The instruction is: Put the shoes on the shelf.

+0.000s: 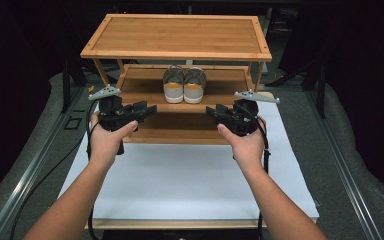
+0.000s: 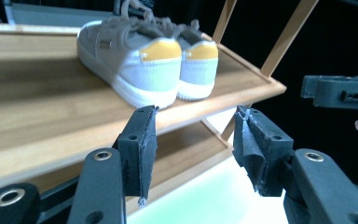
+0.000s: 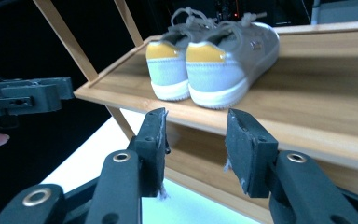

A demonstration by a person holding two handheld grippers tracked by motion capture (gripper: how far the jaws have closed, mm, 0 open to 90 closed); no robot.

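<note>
Pair of shoes (image 1: 184, 85) sits side by side at mid-length of the rack's middle shelf (image 1: 135, 82), heels w/ yellow tabs toward the front edge, toes to the back; long axis runs front-to-back. Left gripper (image 1: 147, 110) & right gripper (image 1: 215, 112) both wide open, nothing held, off the shelf's front edge.

A pair of shoes (image 1: 184, 85) sits side by side on the middle shelf (image 1: 140, 87) of the rack (image 1: 177, 35), heels at its front edge. Before that edge, the left gripper (image 1: 147, 109) hangs left of the shoes — the right gripper (image 1: 212, 111) right.
</note>
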